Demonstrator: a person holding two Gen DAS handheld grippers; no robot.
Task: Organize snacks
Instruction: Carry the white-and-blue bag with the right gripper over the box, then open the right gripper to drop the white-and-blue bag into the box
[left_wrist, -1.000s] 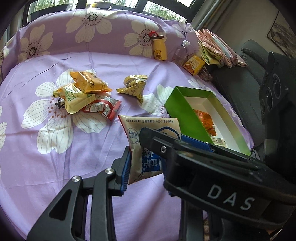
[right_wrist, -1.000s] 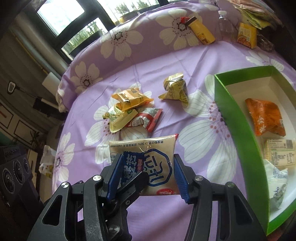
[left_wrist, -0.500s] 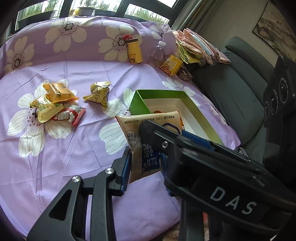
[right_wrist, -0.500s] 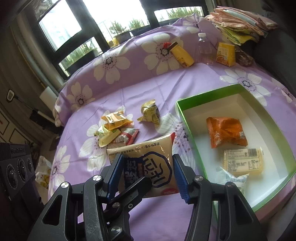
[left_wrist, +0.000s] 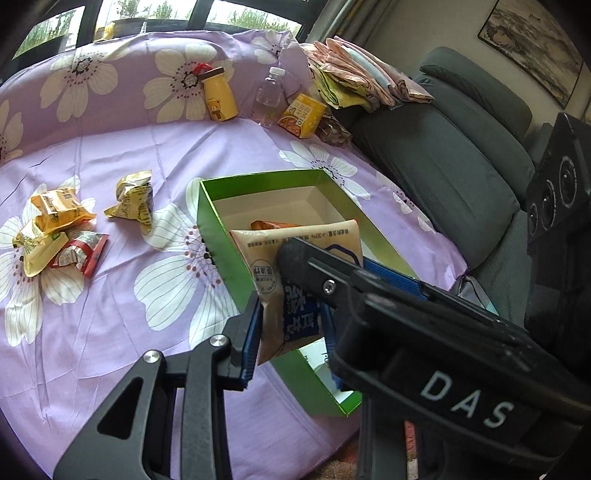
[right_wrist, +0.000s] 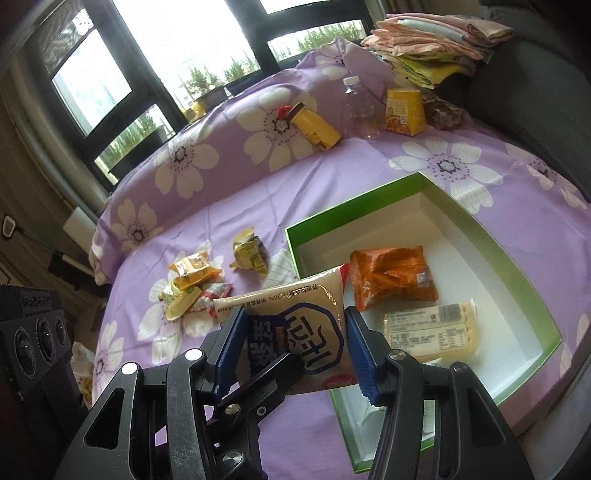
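The right claw is closed narrow on a beige snack packet, its blue pads pressing the packet's two side edges. The left claw appears to grip the same packet lower down, though the right tool crosses in front and hides most of one pad.

The packet hangs in the air, upright, over the near left corner of the green box, not yet inside it. Within the box lie an orange packet and, nearer, a pale yellow packet; the far part of its white floor is bare.

By my reading, the step in hand is carrying this packet into the box. The next move calls for bringing it rightward past the green wall, lowering it onto free floor beside the orange packet, and opening both claws so that neither drags it out again.

Left of the box, on the purple flowered sheet, a crumpled yellow wrapper and a pile of small snacks wait.
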